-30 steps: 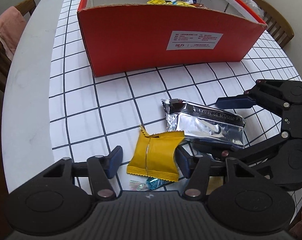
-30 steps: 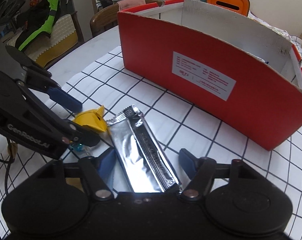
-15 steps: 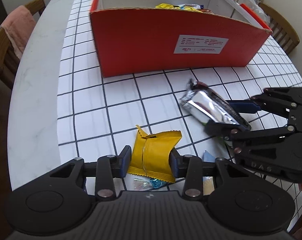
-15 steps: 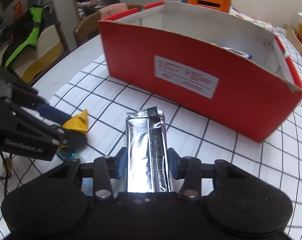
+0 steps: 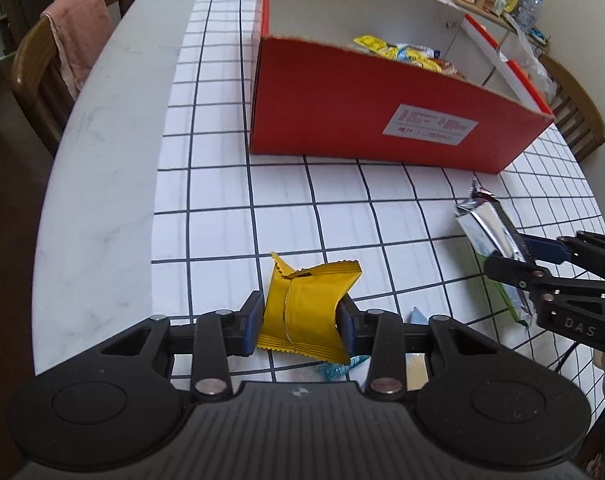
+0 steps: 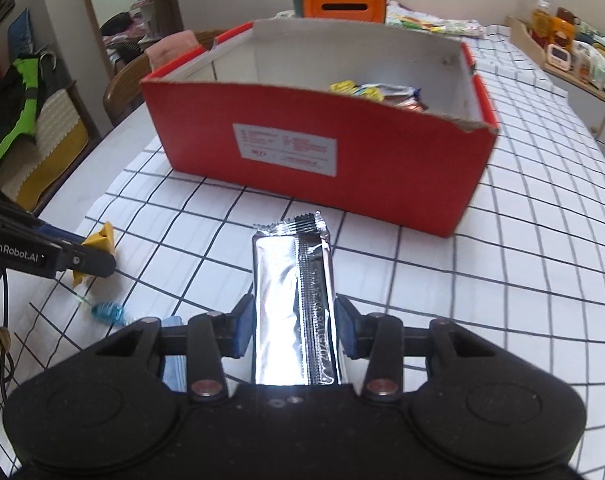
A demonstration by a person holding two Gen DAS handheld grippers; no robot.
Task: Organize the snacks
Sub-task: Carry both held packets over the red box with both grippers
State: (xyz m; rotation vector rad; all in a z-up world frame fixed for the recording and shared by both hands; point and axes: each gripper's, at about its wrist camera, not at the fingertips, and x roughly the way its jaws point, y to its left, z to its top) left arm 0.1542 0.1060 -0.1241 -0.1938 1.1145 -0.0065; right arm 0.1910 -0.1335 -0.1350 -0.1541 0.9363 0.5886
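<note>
The left gripper was clenched on a yellow snack packet, its blue pads pressing the packet's two sides so that the wrapper pinched inward between them. The packet stuck out ahead of the fingers, over the checked tabletop. Just below and to the right of that gripper lay a small blue-wrapped candy on the cloth.

The right gripper was clamped on a silver foil bar, which ran lengthwise between the pads and reached forward past the fingertips, its crimped end pointing toward the red box. The box stood well ahead of both grippers, open at the top, with several wrapped snacks lying in its far right corner. In the left wrist view the right gripper showed to the right, with the foil bar angled up out of it. A chair draped with a pink cloth stood beyond the tabletop's left edge.
</note>
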